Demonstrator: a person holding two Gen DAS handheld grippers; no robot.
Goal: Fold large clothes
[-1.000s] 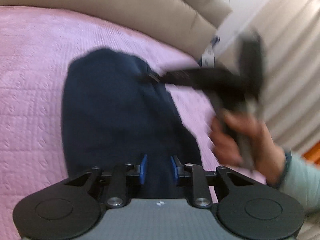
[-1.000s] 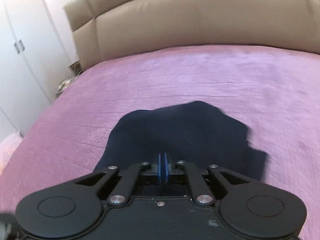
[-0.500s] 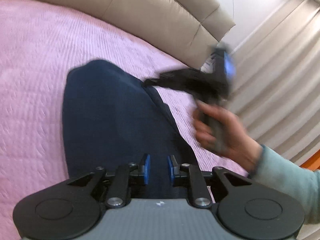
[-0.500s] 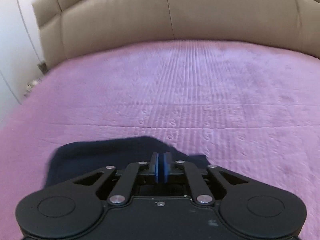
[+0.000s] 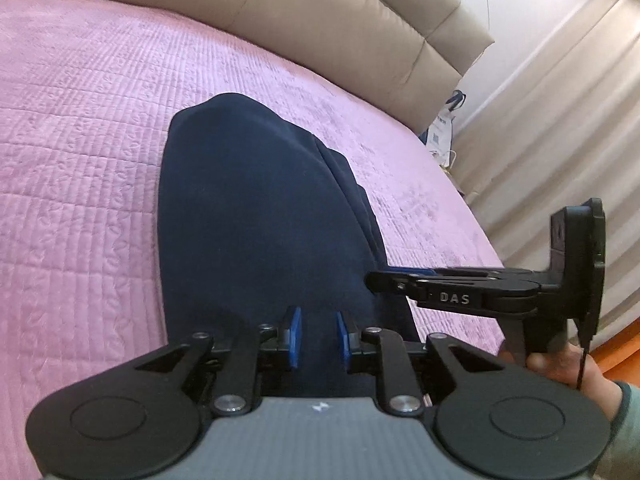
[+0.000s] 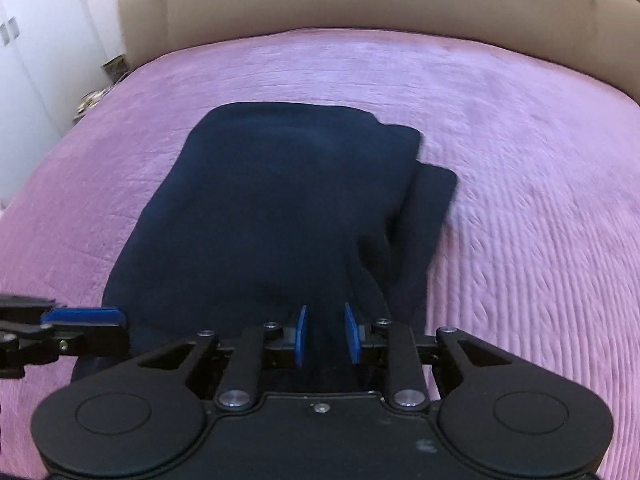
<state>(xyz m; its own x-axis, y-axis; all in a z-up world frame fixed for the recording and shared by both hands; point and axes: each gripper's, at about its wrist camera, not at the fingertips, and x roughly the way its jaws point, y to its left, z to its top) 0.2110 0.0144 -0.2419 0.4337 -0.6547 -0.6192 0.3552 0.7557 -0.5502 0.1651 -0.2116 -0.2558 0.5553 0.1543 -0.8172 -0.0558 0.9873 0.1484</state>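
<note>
Right now the navy garment (image 5: 256,216) lies folded on the pink quilted bedspread (image 5: 80,160), approx. mid-bed, w/ a beige padded headboard (image 5: 340,20) behind it. From the right wrist view the garment (image 6: 280,208) shows a broad top layer and a narrower under-layer sticking out along its right edge, so edges aren't flush.

Left tool (image 5: 318,338): blue pads apart, nothing between them but dark cloth seen below; it sits over the near end of the garment. Can't tell if the tips touch the fabric.

Right tool (image 6: 325,334): pads also apart, not clamping anything, over the near right part of the garment. In the left wrist view the right tool (image 5: 384,278) comes in from the right side, tips at the garment's right edge, held by the person's hand (image 5: 568,368) w/ a pale green sleeve. In the right wrist view the left tool (image 6: 92,320) enters from the left edge, tip at the garment's near left corner.

Bkgd: white bag (image 5: 442,132) on the floor by the headboard, pale curtains (image 5: 560,120), white wardrobe doors (image 6: 40,60).
</note>
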